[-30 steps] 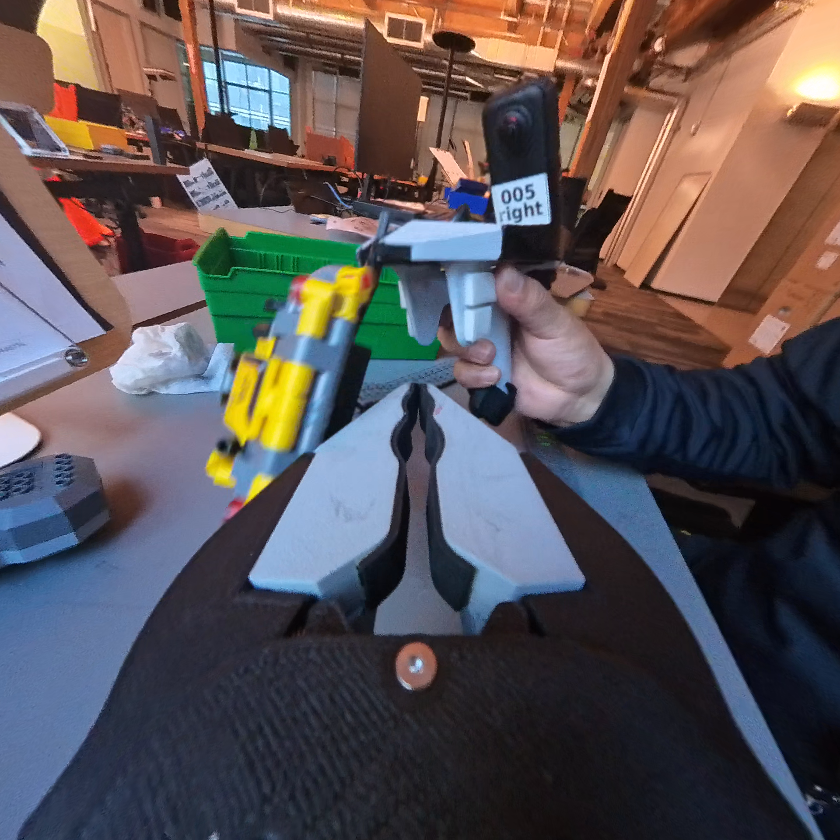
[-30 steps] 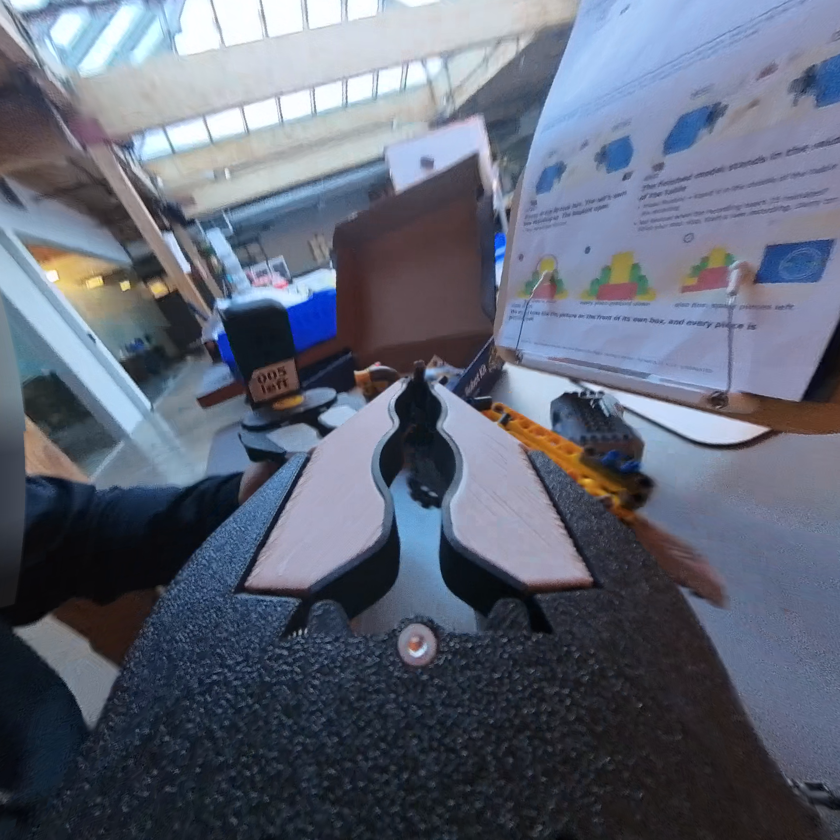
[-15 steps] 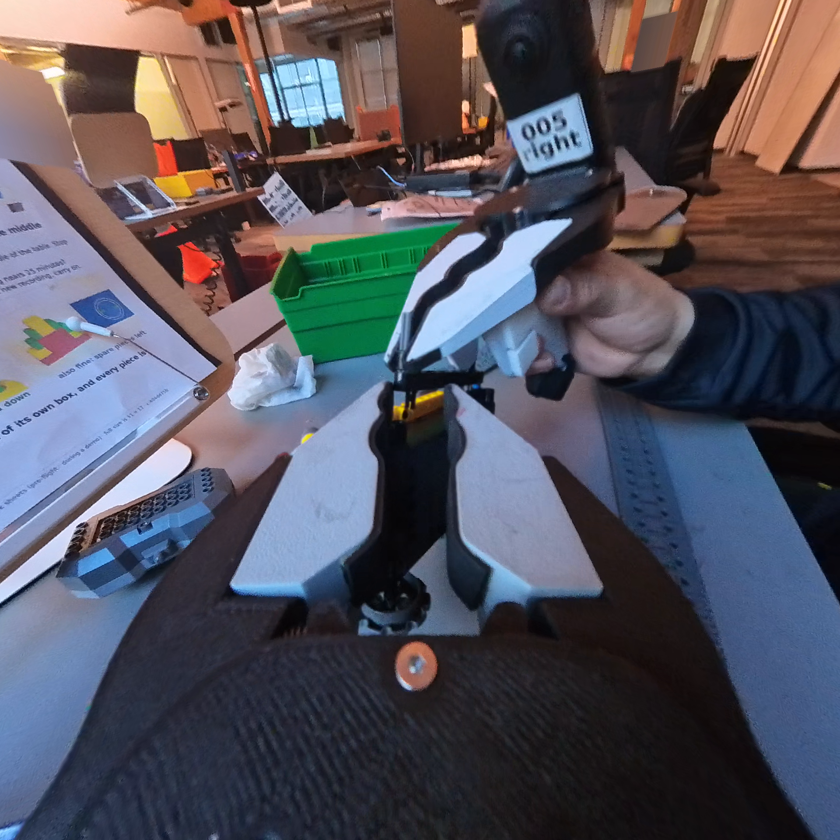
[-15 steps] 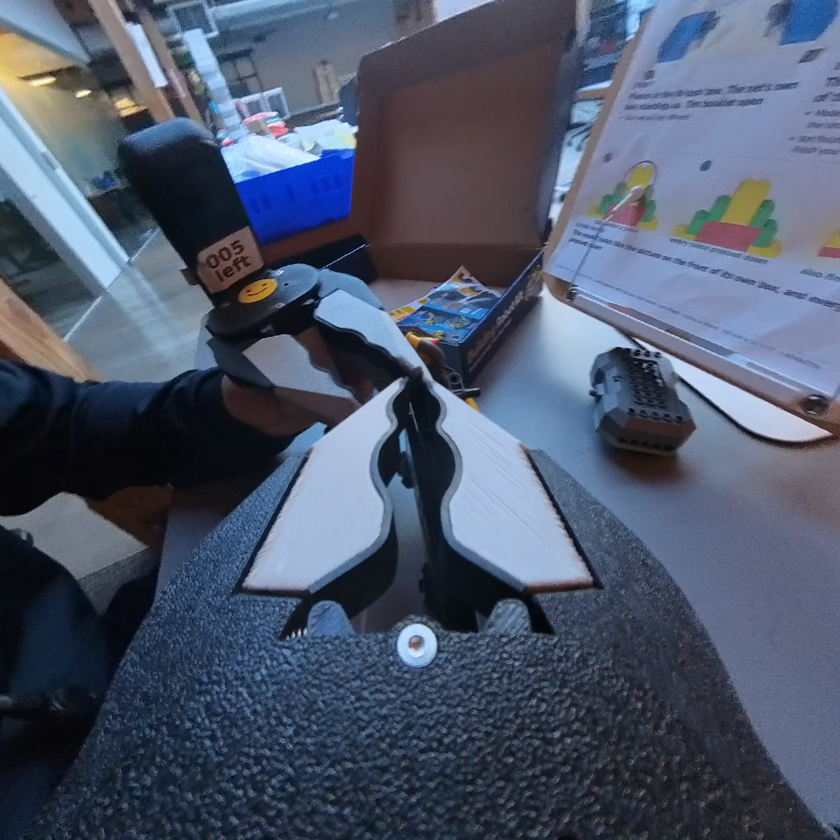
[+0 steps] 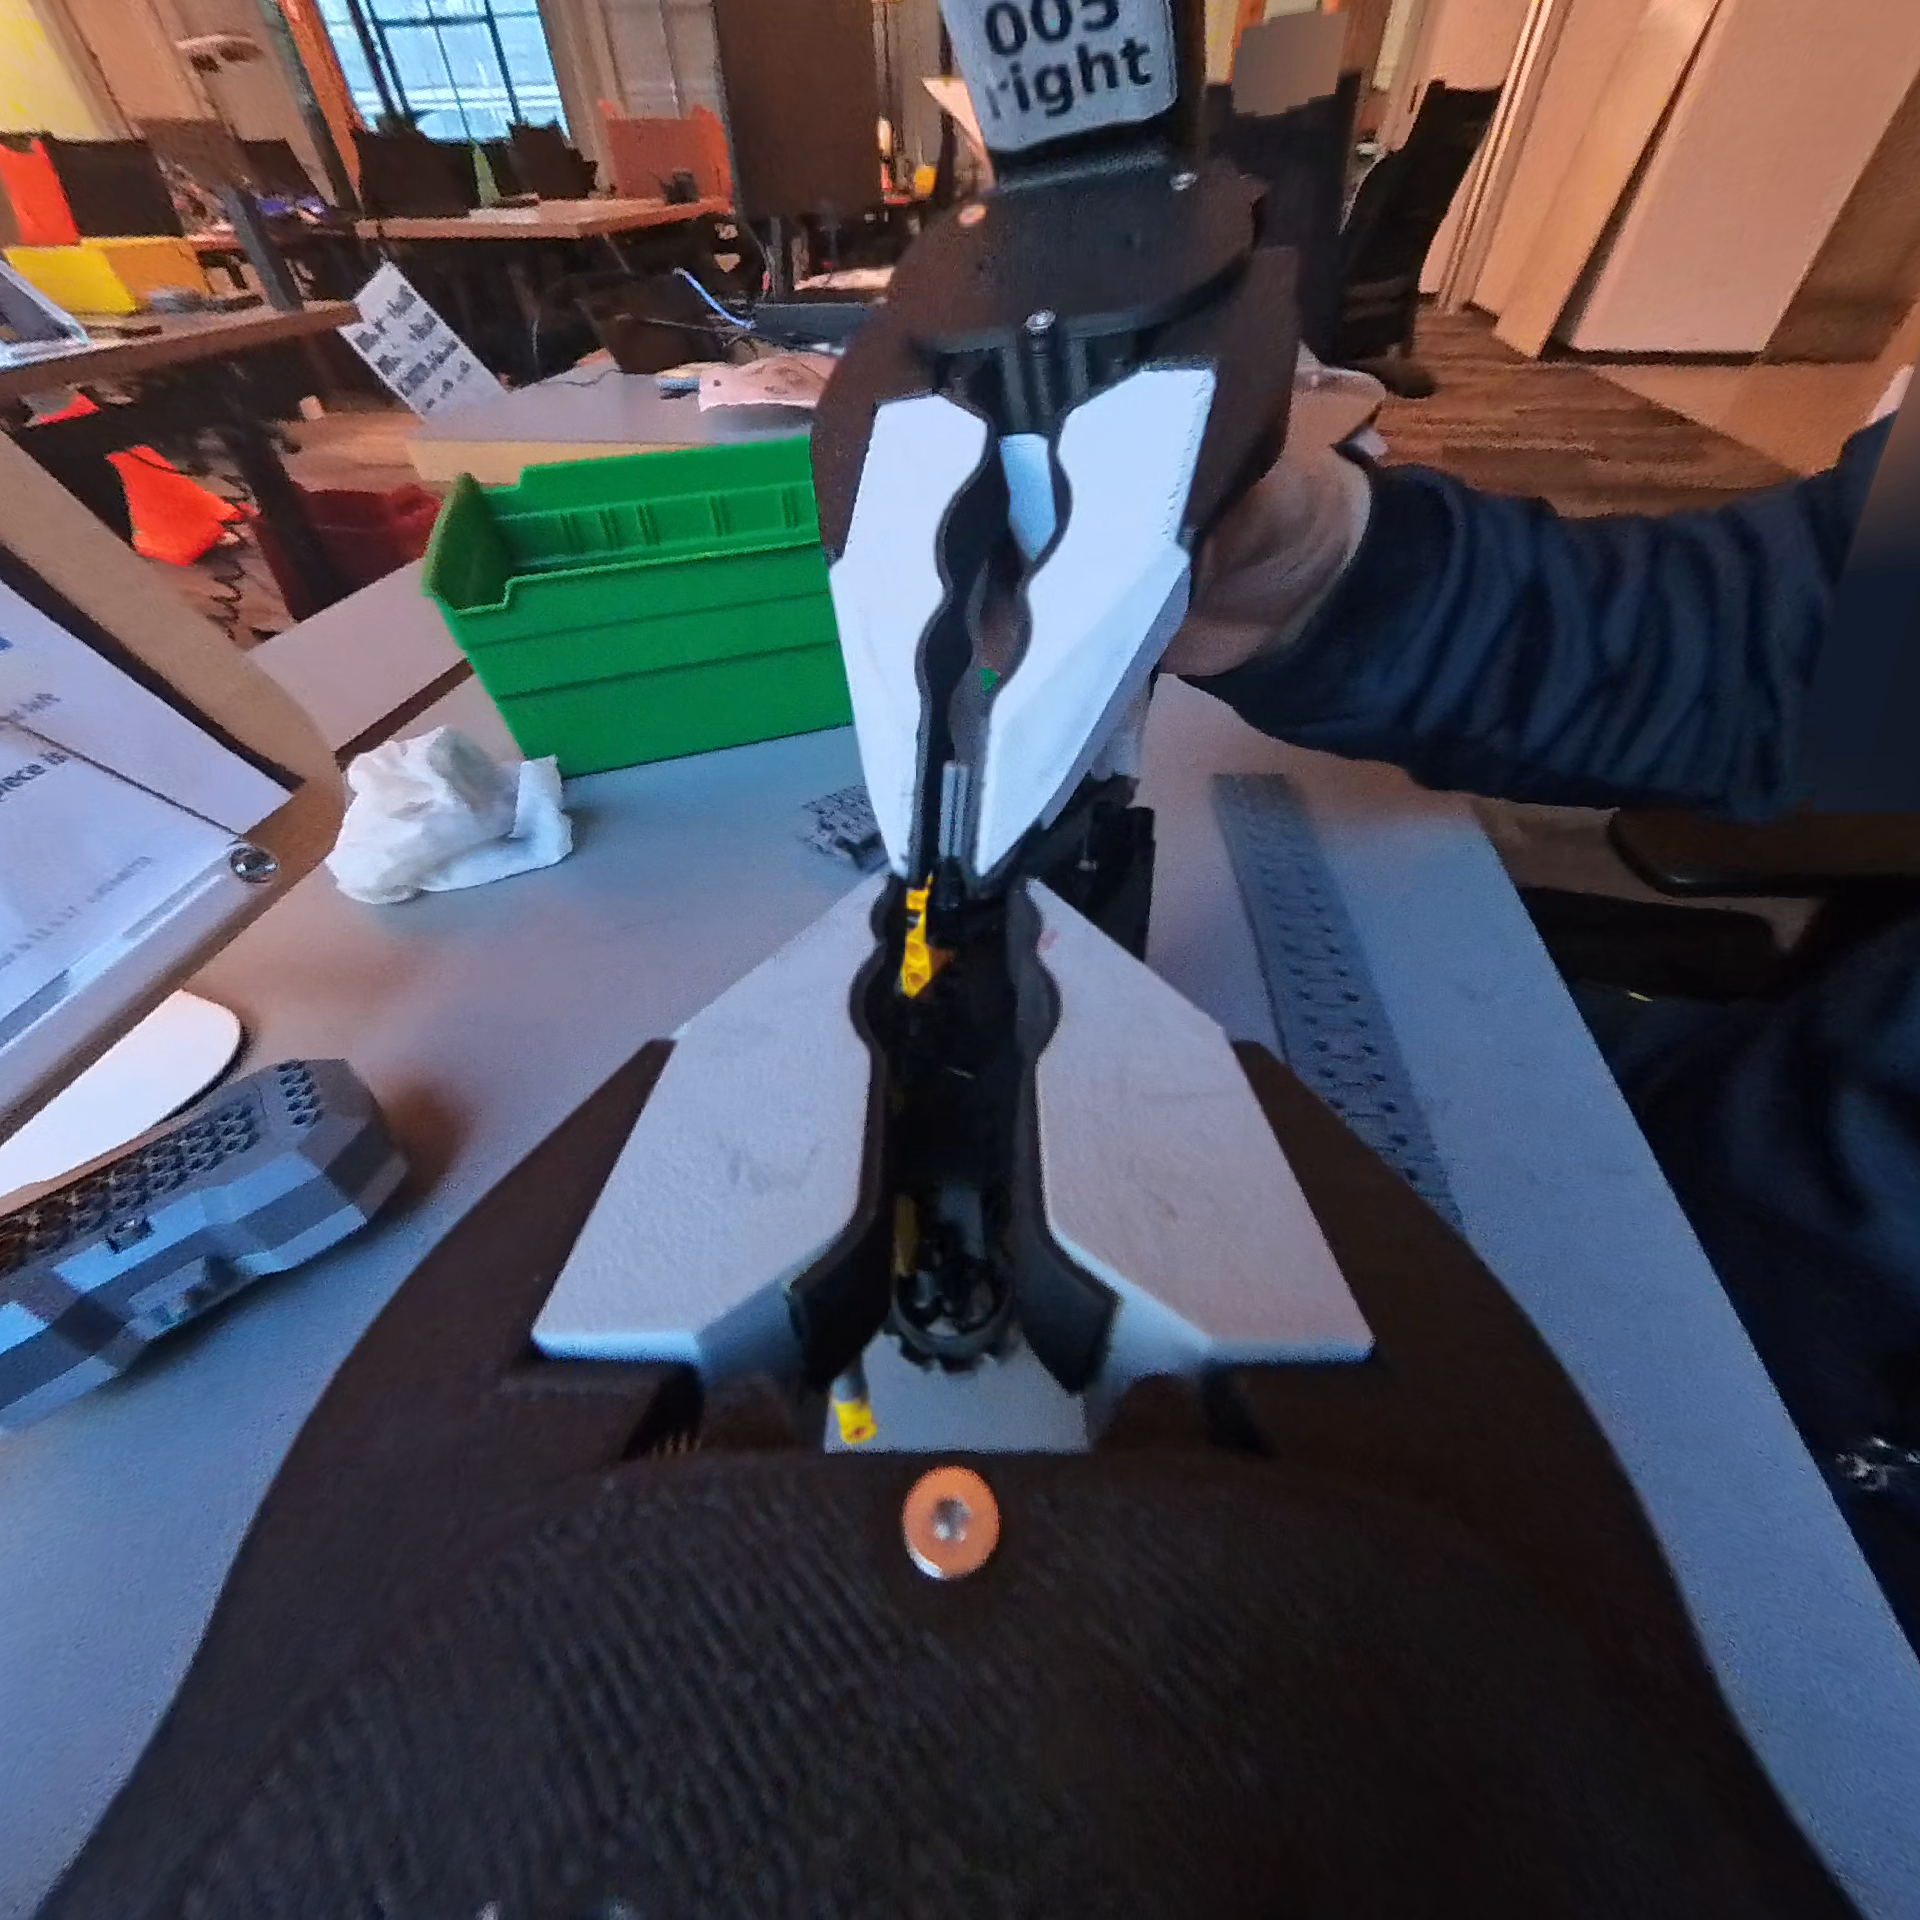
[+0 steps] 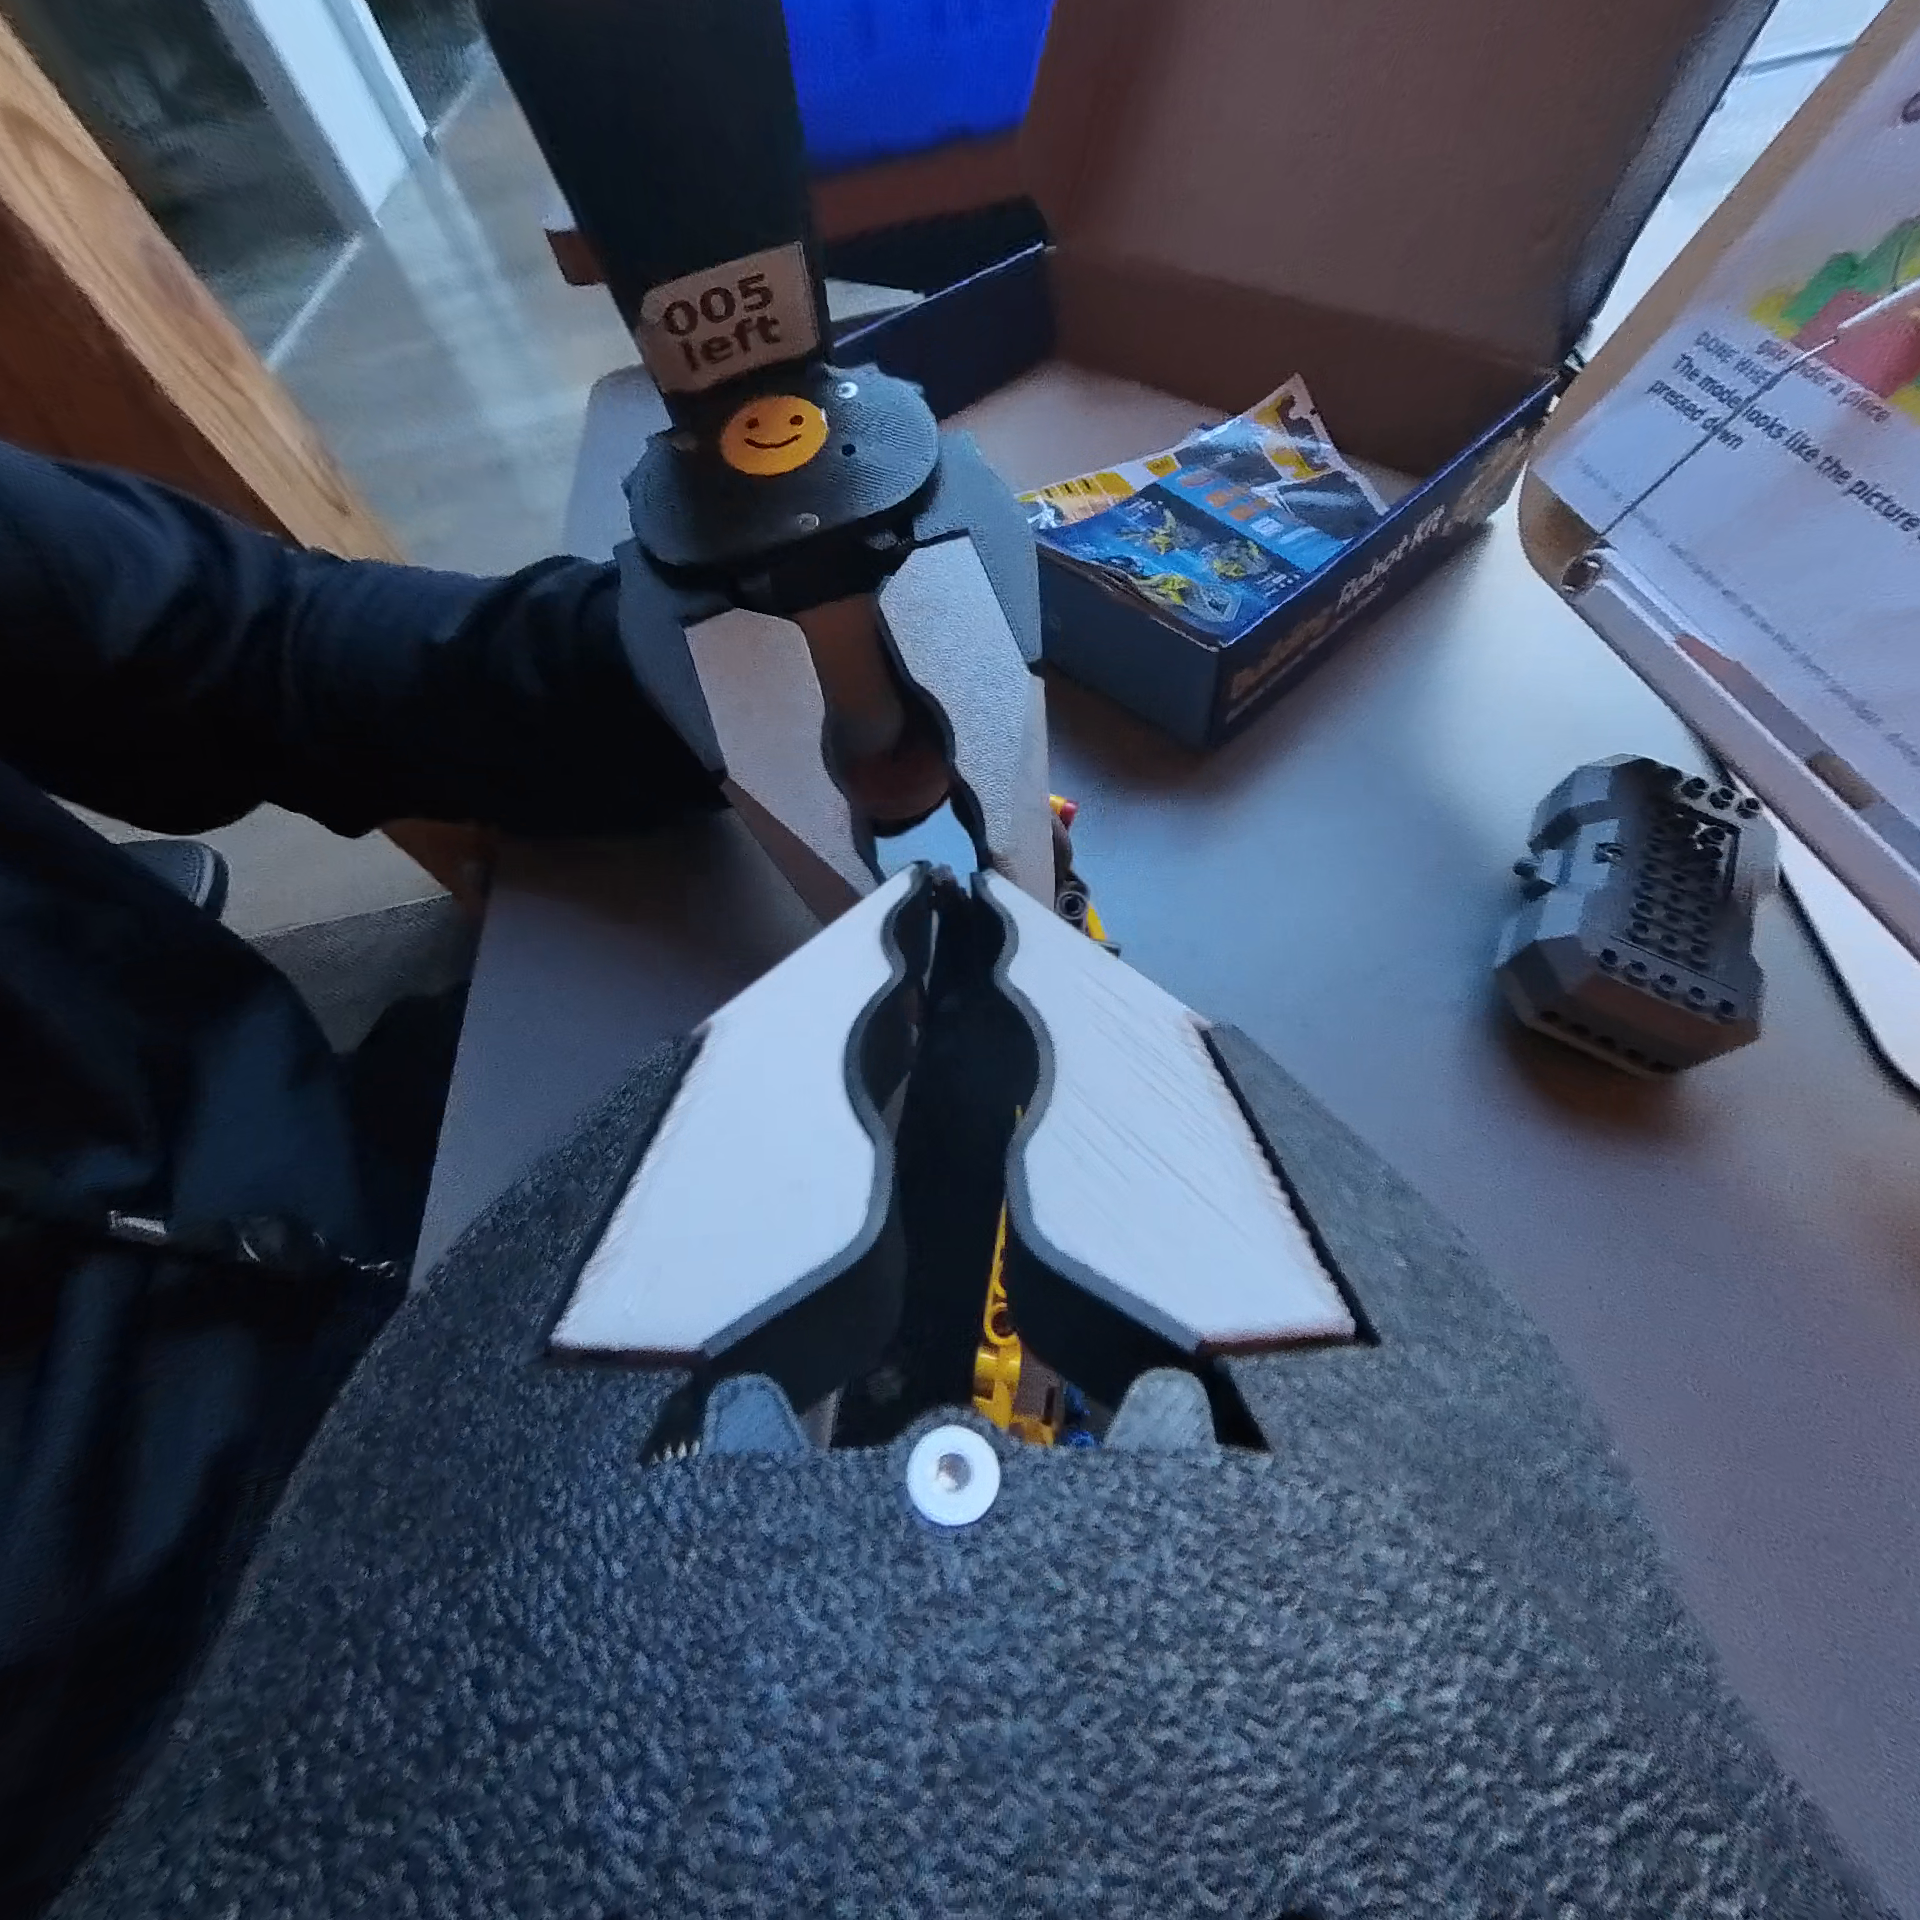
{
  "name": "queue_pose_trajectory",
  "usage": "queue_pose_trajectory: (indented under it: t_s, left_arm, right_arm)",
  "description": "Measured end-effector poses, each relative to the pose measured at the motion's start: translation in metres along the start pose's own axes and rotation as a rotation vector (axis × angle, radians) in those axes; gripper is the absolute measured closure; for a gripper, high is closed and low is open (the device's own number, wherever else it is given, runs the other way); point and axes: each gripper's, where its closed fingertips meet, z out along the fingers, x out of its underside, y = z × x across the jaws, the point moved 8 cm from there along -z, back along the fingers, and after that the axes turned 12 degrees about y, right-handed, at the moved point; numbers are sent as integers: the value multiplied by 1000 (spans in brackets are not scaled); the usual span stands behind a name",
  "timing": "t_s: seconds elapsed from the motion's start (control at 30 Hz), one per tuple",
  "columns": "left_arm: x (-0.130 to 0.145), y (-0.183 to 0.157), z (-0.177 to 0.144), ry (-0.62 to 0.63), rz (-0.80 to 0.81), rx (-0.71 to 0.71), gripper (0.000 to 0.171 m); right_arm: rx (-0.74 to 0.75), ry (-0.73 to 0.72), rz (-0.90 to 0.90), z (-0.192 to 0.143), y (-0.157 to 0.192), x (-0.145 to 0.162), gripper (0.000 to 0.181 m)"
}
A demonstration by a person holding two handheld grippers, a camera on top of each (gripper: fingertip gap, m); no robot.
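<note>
- Now the left gripper (image 5: 951, 906) is pinching the toy model (image 5: 916, 948). Its two fingers are drawn in on the black and yellow build, which runs back along the slot between them.
- A second ago that claw was pressed together on nothing, and the model hung beside it from the right gripper (image 5: 948, 860). So the model has come into the left claw's hold.
- The right gripper has also swung round. It now points steeply down, tip to tip with the left one, and a hand (image 5: 1273, 561) grips its handle.
- In the right wrist view, the right gripper's fingers (image 6: 1132, 1153) are nearly closed, with black and yellow parts of the toy model (image 6: 995, 1340) showing in the gap. It looks to be pinching the model too, so both claws hold the same piece above the table (image 5: 623, 987).
- Exactly where each set of tips bites is hidden by the fingers themselves.
- A grey block (image 6: 1642, 925) with rows of holes lies apart on the table, near the foot of a board holding a printed sheet (image 5: 125, 810).
- Behind the grippers stand a green bin (image 5: 644, 623) and a crumpled tissue (image 5: 447, 810). A grey perforated strip (image 5: 1330, 987) lies along the right.
- An open cardboard box (image 6: 1299, 260) with a booklet (image 6: 1205, 530) inside sits beyond the left gripper (image 6: 935, 857).
</note>
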Motion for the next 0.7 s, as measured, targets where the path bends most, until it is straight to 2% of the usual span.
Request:
queue_pose_trajectory:
  t_s: [0.17,0.23,0.27,0.33,0.4,0.53,0.7]
  left_arm:
    - [3,1,2,-12,-28,46,160]
    - [8,6,3,17,-72,50,160]
    - [9,7,3,9,-82,68,161]
    - [11,8,3,-4,-83,83,161]
    - [11,9,2,1,-79,85,161]
    - [12,11,-2,11,-69,85,161]
    - [12,11,-3,12,-72,100,161]
  right_arm:
    - [73,-11,-19,-4,3,3,177]
    - [123,-97,-13,-16,1,3,168]
    - [123,-139,-16,-23,1,3,169]
    - [145,-151,4,-35,-1,6,167]
    - [161,-159,13,-47,-1,12,157]
    - [142,-119,17,-60,11,41,154]
    - [190,-34,80,-55,17,77,152]
